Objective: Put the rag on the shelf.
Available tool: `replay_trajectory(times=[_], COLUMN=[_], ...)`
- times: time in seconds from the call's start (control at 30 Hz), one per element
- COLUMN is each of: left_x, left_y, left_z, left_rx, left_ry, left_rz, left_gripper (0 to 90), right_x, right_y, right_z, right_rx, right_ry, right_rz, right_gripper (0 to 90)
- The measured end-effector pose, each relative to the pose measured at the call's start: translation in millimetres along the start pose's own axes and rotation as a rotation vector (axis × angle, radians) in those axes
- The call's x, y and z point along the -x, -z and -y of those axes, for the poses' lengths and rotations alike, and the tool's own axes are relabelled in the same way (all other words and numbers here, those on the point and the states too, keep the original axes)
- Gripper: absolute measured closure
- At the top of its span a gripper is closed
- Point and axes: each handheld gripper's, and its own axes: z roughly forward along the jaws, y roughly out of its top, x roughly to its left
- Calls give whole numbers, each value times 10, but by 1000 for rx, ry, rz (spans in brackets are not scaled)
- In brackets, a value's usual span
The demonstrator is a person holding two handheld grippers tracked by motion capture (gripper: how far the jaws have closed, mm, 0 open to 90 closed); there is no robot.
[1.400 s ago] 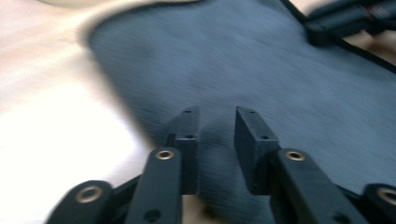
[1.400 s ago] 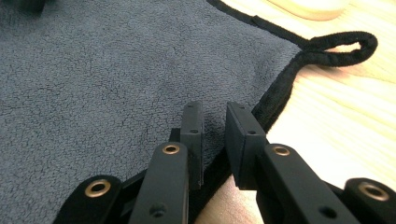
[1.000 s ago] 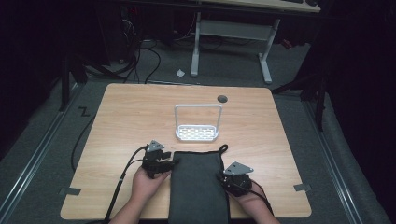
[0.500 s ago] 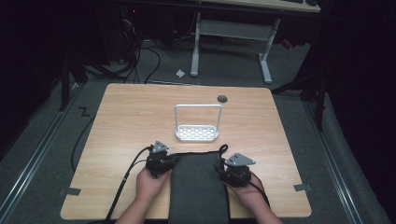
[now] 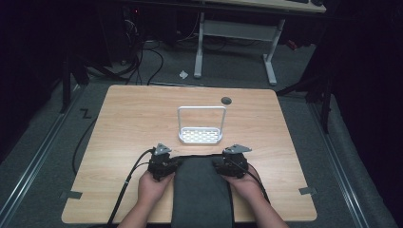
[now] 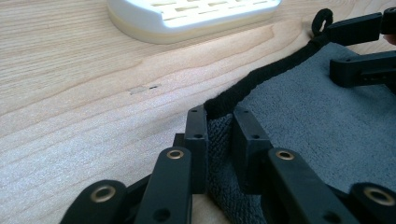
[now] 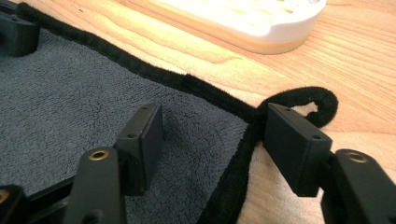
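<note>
— Towel (image 5: 202, 194): grey plush terry with a black corded hem, flat at the wooden table's (image 5: 133, 118) near edge?
— Yes. Left claw (image 6: 220, 122) pinches its corner; right claw (image 7: 212, 133) has just been opening, straddling the other corner unclamped.

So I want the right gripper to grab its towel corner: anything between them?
Nothing visible. The right gripper has just been opening, and its jaws straddle the towel corner and black hem, pads off the cloth. The left gripper pinches the other corner.
</note>
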Motion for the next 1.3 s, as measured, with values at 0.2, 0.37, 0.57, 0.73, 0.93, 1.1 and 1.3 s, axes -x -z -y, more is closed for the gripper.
replay_trajectory(times=[0.2,0.37,0.57,0.73,0.93,1.1,1.3], left_x=[-15,-13,1,25,22,25,32], left_y=[1,6,19,40,59,100,158], left_z=[2,8,12,24,12,15,-24], left_rx=[2,3,10,35,50,80,114], left_ry=[17,17,-3,-25,-37,-39,-30], left_rz=[14,16,6,15,29,44,43], left_gripper=[770,773,778,803,812,811,811], right_x=[-15,-65,-126,-124,-138,-158,-168], right_y=[61,78,114,149,215,281,301], right_z=[64,75,83,112,112,101,68], right_rx=[20,14,33,48,84,108,131], right_ry=[-21,-2,28,44,50,59,67], right_rz=[-41,-68,-40,-38,-30,-32,-24], right_gripper=[626,764,779,777,778,778,778])
